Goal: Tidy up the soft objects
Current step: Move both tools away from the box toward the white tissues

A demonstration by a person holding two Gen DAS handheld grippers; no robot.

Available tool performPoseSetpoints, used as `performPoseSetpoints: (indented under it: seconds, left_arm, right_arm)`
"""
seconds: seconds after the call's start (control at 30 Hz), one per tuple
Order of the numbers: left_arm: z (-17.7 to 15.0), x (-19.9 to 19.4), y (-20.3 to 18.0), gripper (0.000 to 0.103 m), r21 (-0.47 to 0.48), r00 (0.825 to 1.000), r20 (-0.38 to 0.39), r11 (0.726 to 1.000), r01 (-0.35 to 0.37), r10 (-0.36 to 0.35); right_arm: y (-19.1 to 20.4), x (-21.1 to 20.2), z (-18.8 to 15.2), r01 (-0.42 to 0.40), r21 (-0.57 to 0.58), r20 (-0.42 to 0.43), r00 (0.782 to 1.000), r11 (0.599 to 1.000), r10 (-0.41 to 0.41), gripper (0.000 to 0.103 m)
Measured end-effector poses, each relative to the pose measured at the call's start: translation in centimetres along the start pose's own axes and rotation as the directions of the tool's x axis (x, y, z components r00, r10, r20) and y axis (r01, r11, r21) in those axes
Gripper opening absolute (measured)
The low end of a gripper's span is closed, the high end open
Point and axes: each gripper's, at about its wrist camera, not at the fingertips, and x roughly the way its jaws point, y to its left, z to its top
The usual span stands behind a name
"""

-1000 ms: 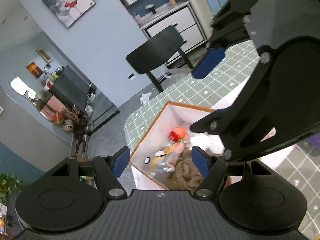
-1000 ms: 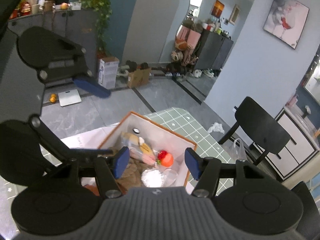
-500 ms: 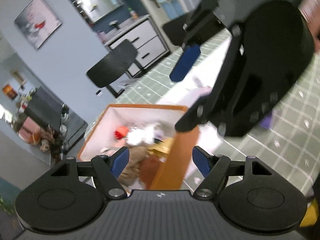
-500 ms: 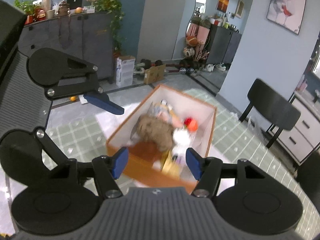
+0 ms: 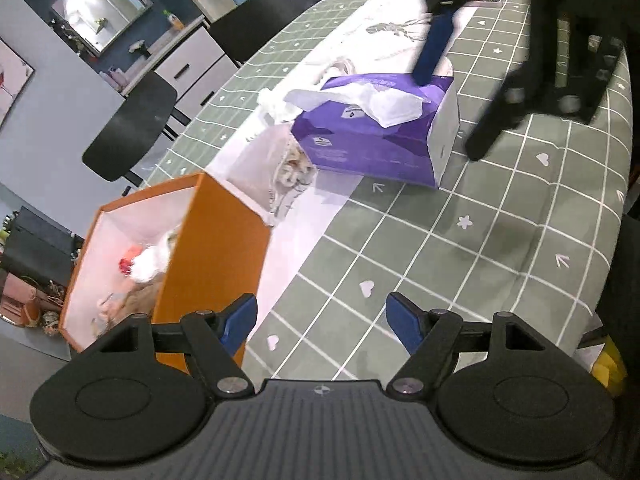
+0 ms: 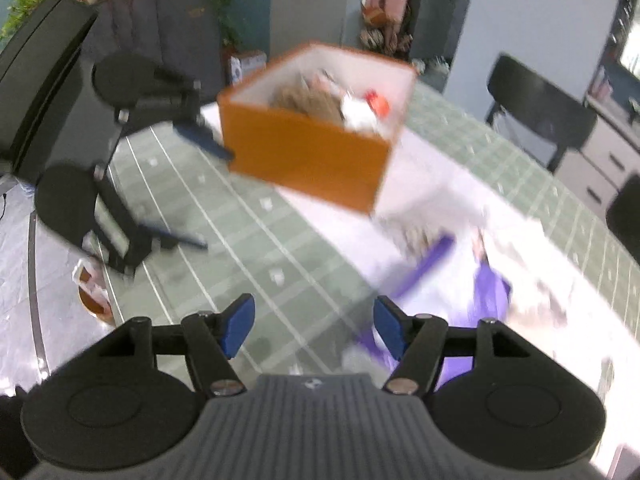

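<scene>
Jaws both released, empty; left view alone shows purple tissue box sharply beside orange box.

- Bare green checked tablecloth lies ahead of the left gripper, whose wide-apart jaws have nothing between them
- An orange box stands just left of that path, its open top crowded with soft toys
- Farther ahead a purple tissue box blocks the middle of the table, with a clear plastic bag between the two boxes
- The right gripper, empty with jaws parted, hangs over the tissue box's far end
- Black chairs line the far table edge
</scene>
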Motion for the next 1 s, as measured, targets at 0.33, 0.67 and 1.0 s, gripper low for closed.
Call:
performPoseSetpoints:
  seconds: [0.33,0.67,1.0]
  left_arm:
    - [2.1,2.9,-0.4,0.086,-0.006,1.0,-0.016,1.0,-0.019,0.019]
    - [7.7,3.7,3.9,0.088,-0.081,0.999,0.012,0.996,-0.04,0.041]
    - [13.8,7.9,7.7,0.089,-0.223,1.0,0.0,0.975,-0.021,0.021]
  right_arm:
    - [-4.1,-0.8,-5.9,0.039,0.112,-0.053,0.998,0.993,-0.033,0.067]
    - [-8.9,-0.7,-8.0,0.123,0.189,-0.082,0.991,0.974,-0.109,0.068]
    - [-15.5,1.2,-8.7,0.243,0.268,-0.144,0.967,0.932,-0.21,0.08]
